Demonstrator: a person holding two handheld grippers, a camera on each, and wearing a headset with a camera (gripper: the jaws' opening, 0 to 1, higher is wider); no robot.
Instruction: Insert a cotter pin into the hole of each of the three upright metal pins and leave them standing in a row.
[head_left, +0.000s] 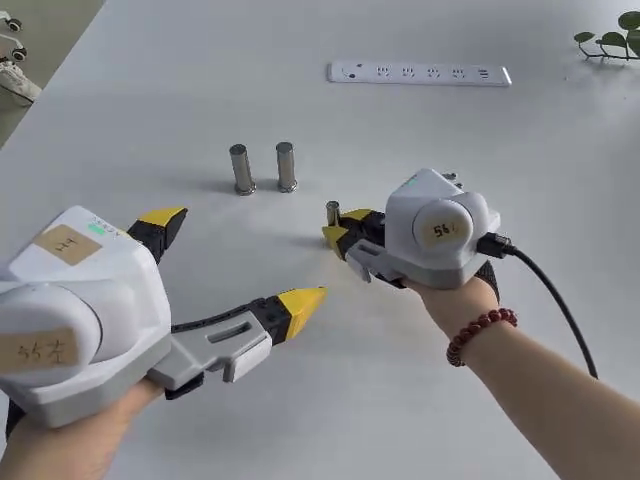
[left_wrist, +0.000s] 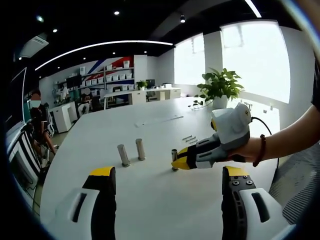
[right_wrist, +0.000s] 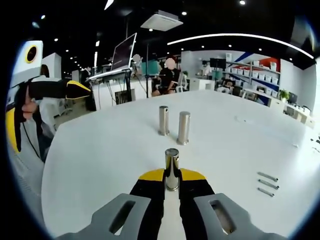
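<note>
The right tool (head_left: 338, 228) had its jaws closed on the lower part of one metal pin (head_left: 332, 212), which stood upright on the white table (head_left: 400, 400). The left tool (head_left: 235, 257) hung wide open and held nothing, at about 8 o'clock of that pin in the head view. The other two metal pins (head_left: 263, 167) stood side by side at about 10 o'clock of the gripped one, near but apart from it. In the right gripper view three cotter pins (right_wrist: 267, 184) lay loose on the table at about 4 o'clock of the gripped pin. The cross hole could not be made out. The step in hand appeared to be steadying this pin for its cotter. To do it well, the right tool would hold low and firm, hole turned toward the left tool, which should pinch a cotter near its head and feed it straight.
</note>
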